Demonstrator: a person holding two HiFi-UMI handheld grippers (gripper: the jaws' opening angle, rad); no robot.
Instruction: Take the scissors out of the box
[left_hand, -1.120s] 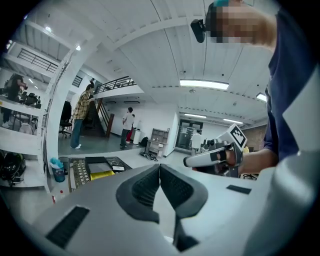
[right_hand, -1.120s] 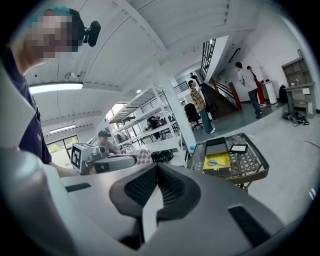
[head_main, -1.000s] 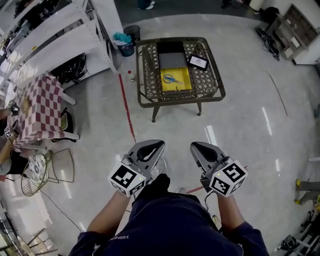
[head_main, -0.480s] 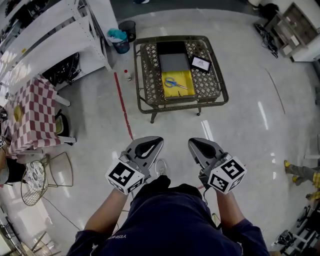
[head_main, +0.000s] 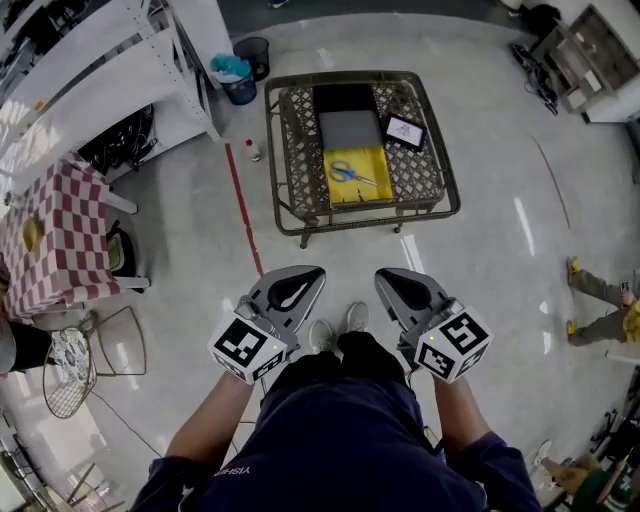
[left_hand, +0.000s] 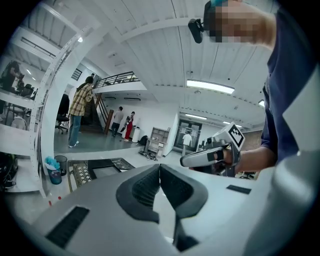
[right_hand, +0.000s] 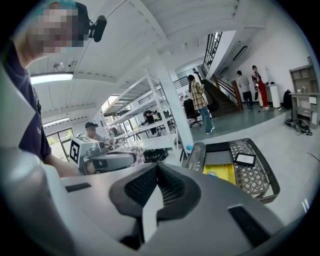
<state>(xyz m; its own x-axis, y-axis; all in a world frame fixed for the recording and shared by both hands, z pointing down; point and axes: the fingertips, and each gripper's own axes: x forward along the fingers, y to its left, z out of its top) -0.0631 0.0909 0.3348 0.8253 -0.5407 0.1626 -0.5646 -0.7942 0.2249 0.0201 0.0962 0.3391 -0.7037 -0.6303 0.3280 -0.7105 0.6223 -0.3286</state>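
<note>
The person is holding two grippers low in front of the body, one in each hand, and each is carrying one marker cube. The left gripper (head_main: 302, 284) is showing its two jaws pressed together at the tips with nothing between them, which its own view (left_hand: 160, 168) is confirming. The right gripper (head_main: 393, 284) is doing the same, its two jaws meeting tip to tip and pinching nothing (right_hand: 157, 168). Both are pointing toward one low wicker table (head_main: 284, 150) that is standing well apart from them across the pale floor. One open box with a yellow inside (head_main: 338, 190) is sitting on that table, and one pair of blue-handled scissors (head_main: 352, 174) is lying flat inside it, touched by neither gripper. In the right gripper view the scissors (right_hand: 215, 174) are showing only as a small blue shape on the yellow. Just beyond the yellow part, one grey panel (head_main: 349, 129) and one black panel (head_main: 343, 98) are lying in line with it, and one small dark-framed tablet (head_main: 404, 131) is resting beside them on the wicker top. Two white shoes (head_main: 322, 336) are showing between the grippers, below the table. One red line (head_main: 243, 205) is running along the floor left of the table, with one small bottle (head_main: 253, 152) standing near it. Two bins (head_main: 240, 82) are standing by the white shelving, and one table with a red-and-white checked cloth (head_main: 45, 240) is standing at the far left.
</note>
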